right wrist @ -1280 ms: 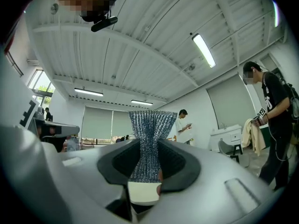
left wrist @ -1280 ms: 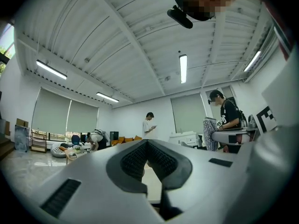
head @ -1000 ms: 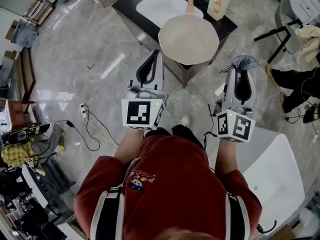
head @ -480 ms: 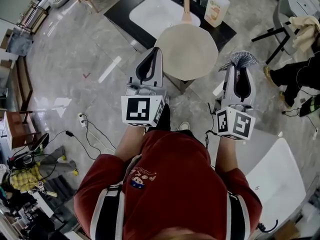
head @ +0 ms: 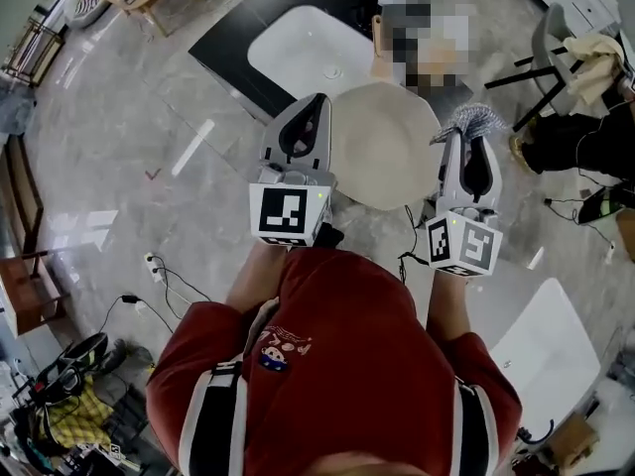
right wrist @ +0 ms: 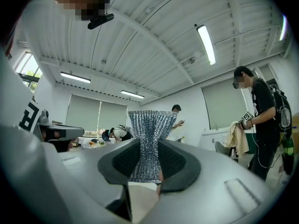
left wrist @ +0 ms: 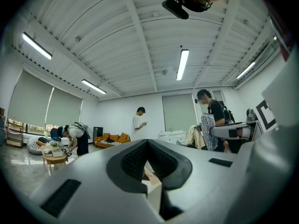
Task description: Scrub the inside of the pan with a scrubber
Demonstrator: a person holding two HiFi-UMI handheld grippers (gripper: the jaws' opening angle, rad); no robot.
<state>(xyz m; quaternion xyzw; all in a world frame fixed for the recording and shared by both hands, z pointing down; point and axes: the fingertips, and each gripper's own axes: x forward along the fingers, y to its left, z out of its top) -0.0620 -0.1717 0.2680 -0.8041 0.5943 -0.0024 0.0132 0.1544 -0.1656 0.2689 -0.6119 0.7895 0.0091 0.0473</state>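
Pan [head: 382, 145] sits at the tabletop [head: 228, 43] corner beside the sink [head: 313, 53], apart from both tools. Right tool [head: 464, 139] clamps the scrubber [head: 476, 119]; left tool [head: 316, 99] is closed and empty. Risk: the unsteadied pan may slide off under scrubbing.

Red shirt [head: 337, 365], grey marker-cubed hand-held grippers [head: 314, 101] [head: 473, 139]

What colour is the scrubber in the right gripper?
The scrubber is silvery grey, a knitted metallic mesh; clearest in the right gripper view.
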